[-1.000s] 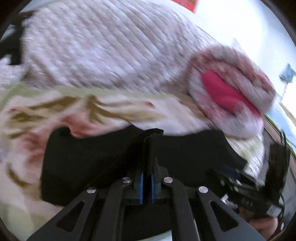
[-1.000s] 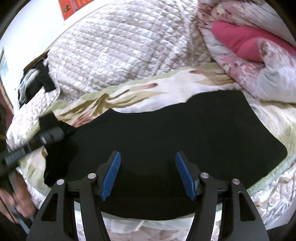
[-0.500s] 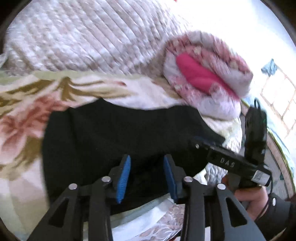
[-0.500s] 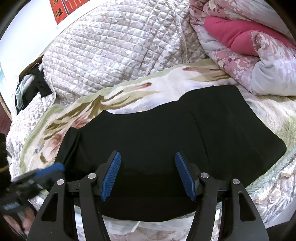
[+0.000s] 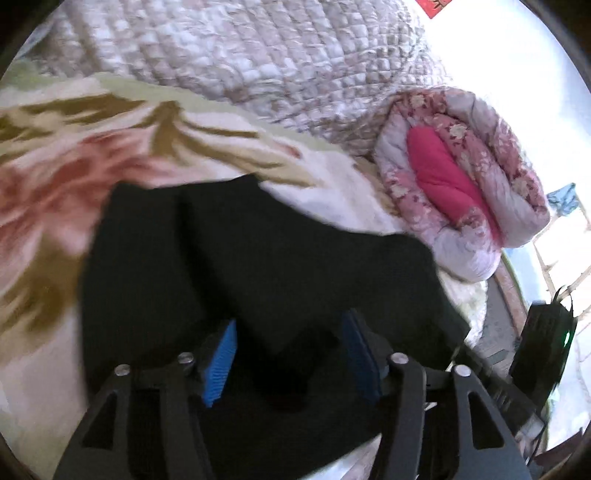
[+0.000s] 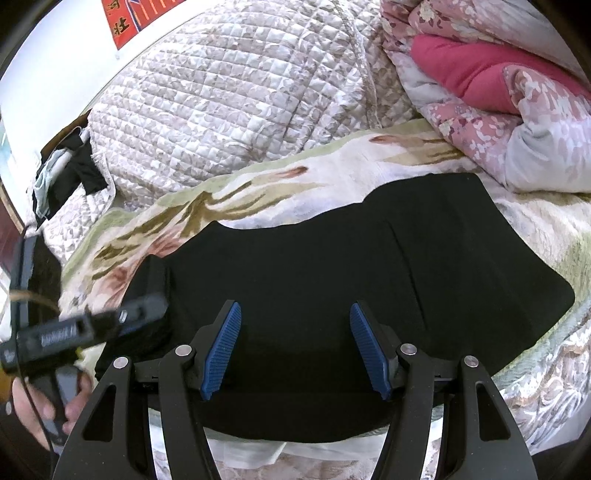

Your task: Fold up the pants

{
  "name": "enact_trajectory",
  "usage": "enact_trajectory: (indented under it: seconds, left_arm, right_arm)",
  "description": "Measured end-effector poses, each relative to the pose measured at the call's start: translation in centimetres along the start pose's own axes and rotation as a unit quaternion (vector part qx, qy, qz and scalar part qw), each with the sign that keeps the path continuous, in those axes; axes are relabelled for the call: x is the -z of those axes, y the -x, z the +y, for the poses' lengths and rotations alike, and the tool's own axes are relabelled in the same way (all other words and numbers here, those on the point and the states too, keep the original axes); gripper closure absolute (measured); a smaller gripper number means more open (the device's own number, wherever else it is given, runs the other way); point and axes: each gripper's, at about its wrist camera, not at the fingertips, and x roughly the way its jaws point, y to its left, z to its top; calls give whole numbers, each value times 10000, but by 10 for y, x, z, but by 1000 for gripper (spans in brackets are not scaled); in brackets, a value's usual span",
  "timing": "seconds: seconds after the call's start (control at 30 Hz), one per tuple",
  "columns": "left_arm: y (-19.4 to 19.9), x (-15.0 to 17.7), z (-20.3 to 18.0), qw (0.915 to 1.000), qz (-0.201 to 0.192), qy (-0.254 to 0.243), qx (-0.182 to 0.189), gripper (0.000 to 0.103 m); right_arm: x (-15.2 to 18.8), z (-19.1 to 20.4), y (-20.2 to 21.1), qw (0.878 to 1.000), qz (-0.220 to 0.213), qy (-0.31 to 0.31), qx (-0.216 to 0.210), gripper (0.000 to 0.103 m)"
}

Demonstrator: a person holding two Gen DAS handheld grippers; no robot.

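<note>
White wall (image 6: 48, 66), red poster (image 6: 136, 18), bright window (image 5: 554, 229), quilted bedding (image 6: 236, 92)

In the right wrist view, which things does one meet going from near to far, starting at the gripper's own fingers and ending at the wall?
right gripper → black pants → floral blanket → quilted bedspread → red poster on the wall
</note>
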Motion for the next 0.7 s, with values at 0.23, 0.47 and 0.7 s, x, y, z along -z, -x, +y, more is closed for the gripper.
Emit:
enact_trajectory:
  seconds: [0.23,0.47,0.7]
  left_arm:
    - [36,-43,-19,9956,-734,41,583,40]
    - [77,-18,27,9924,-853,30,-888,40]
    - [70,8,50,9882,-603,-4,-1406,41]
  right_arm:
    - [1,0,-3,9999,69,12,-157,41]
    - [4,11,-19,9942,523,-80,-934,41]
    - [-2,31,-55,9844,1018,-139,-1429,43]
